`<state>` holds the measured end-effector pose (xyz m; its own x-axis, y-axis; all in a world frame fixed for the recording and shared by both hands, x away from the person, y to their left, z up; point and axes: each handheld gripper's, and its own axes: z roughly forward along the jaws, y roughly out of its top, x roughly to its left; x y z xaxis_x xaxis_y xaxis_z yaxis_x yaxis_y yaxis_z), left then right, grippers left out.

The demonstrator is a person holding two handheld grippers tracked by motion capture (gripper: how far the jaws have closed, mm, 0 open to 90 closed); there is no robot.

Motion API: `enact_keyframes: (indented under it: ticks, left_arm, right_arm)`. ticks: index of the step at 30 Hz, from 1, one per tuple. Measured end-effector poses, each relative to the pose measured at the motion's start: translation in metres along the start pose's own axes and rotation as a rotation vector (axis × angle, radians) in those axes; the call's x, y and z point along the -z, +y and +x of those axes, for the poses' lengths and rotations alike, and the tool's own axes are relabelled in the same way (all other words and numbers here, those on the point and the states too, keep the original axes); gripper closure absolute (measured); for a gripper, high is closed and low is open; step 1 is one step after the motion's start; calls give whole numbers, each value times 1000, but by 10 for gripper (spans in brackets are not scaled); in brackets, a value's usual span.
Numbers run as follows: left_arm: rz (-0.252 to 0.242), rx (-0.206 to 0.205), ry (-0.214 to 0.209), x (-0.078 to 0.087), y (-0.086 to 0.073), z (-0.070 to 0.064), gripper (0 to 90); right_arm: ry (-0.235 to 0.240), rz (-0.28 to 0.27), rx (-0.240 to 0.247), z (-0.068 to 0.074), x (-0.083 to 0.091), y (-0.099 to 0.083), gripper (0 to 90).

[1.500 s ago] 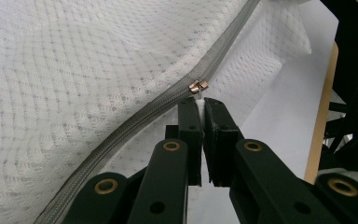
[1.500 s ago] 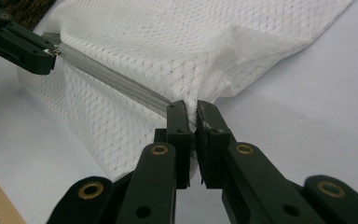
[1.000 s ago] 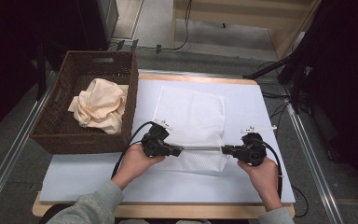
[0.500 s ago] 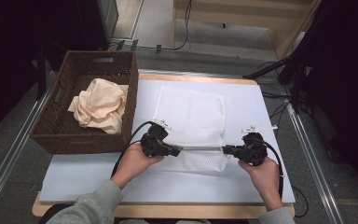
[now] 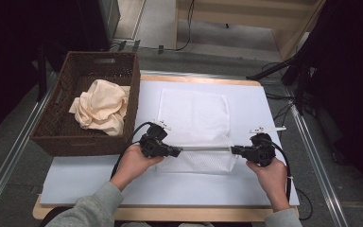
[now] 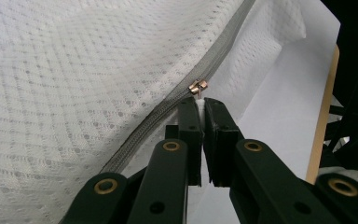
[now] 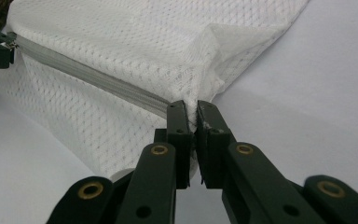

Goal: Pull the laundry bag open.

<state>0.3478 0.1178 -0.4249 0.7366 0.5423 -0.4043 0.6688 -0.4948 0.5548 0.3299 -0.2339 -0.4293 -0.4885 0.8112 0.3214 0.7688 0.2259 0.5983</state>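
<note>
One mesh bag [image 5: 194,127], zipper [image 5: 203,148] running left-right; left gripper [image 5: 177,152] pinches its pull [image 6: 198,87], right gripper [image 5: 234,150] pinches the bag's corner.

Left hand-held gripper [image 5: 177,152] and right hand-held gripper [image 5: 234,150] face each other, jaws pinched closed, forearms low.

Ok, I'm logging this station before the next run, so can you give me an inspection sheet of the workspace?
Surface: white table top on a wooden board, flat.
Job's things: white mesh bag lies flat; its grey zipper runs taut along the near edge, zipper pull at the left end.
Clutter: wicker basket at the table's left, cream cloth bunched inside.
Grippers: left gripper shut on the zipper pull; right gripper shut on the bag's right corner.
Cables: a black cable loops from the left gripper; another trails from the right.
Surroundings: grey floor, dark stands, floor cables.
</note>
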Motion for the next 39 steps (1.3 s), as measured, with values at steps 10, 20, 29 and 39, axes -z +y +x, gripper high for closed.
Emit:
enact_keyframes:
  ticks: [10, 20, 29, 39]
  left_arm:
    - [0, -1, 8, 0, 0, 1, 867]
    - [-9, 9, 17, 2, -1, 1, 867]
    - [-17, 22, 28, 9, -5, 5, 868]
    - [-32, 32, 46, 16, -13, 5, 868]
  right_arm:
    - [4, -5, -8, -4, 1, 1, 857]
    - [3, -6, -12, -6, 2, 1, 857]
    - [0, -11, -22, -12, 4, 4, 857]
    - [16, -3, -6, -9, 2, 8, 857]
